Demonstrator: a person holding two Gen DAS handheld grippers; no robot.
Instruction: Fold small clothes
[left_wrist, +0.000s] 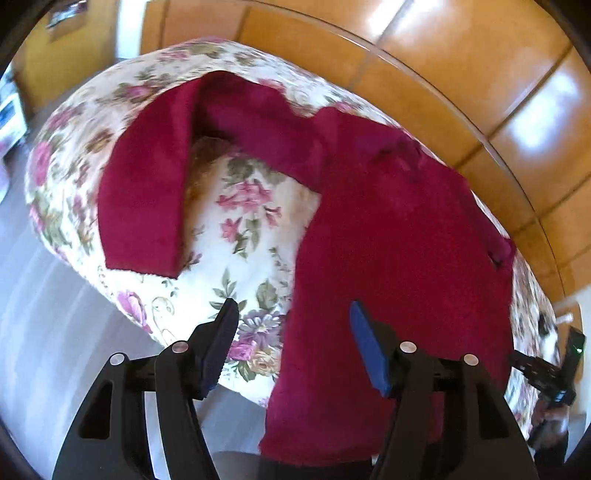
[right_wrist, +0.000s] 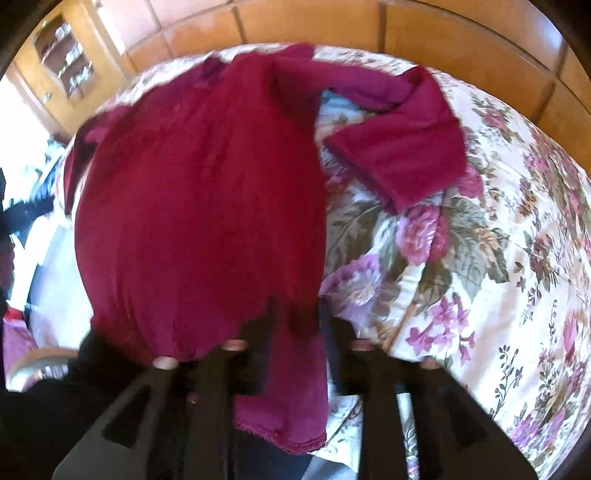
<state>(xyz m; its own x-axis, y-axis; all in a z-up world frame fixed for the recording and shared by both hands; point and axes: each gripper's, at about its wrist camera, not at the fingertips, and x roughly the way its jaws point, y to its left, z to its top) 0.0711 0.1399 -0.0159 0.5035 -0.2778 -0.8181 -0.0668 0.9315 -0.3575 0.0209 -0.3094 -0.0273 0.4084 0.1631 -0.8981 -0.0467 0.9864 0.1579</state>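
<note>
Crimson, soft knit fabric is being shown as a small long-sleeved garment (left_wrist: 399, 236) lying spread on a floral-printed cushioned surface (left_wrist: 255, 206), its hem hanging over the near edge. It is being judged light, limp and clingy, best pinched at the hem corners or sleeve cuffs. The left gripper (left_wrist: 291, 347) is being held open above the hem with nothing gripped. The hem is lying between the parted jaws of the right gripper (right_wrist: 295, 325), apparently unpinched.
</note>
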